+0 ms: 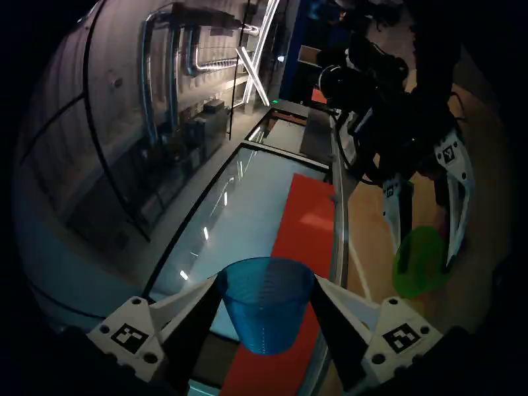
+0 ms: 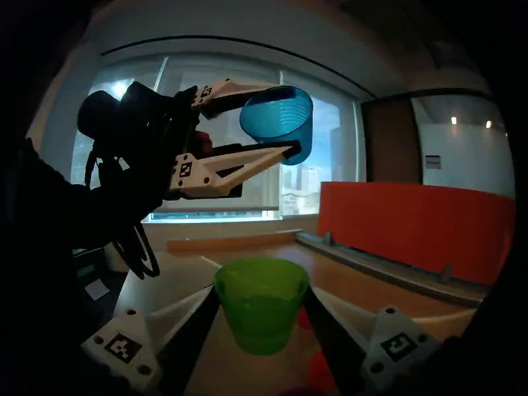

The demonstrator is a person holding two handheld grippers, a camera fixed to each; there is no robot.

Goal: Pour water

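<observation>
High against the window (image 2: 330, 152), in the right gripper view, the blue cup (image 2: 277, 119) hangs tipped well over in the left gripper (image 2: 273, 121). Its mouth is turned towards us and it sits higher than the green cup (image 2: 261, 303). That green cup stands upright, near and low, in the right gripper (image 2: 261, 290), above the wooden tabletop (image 2: 369, 284), with the orange partition (image 2: 422, 224) on the far right.

We judge both cups to be thin translucent plastic: light, a little springy, and faintly ribbed, which gives some purchase. They look apt to buckle or slip out if squeezed hard. We would take each by the wall around mid-height, below the rim, which is about where the fingers sit.

Both pairs of jaws stand spread to roughly a cup's width, each pinching its cup from opposite sides with the fingers touching the wall. Whether either cup holds water we cannot tell. If the blue one is full, we expect its weight to shift towards the lip as it tips.
</observation>
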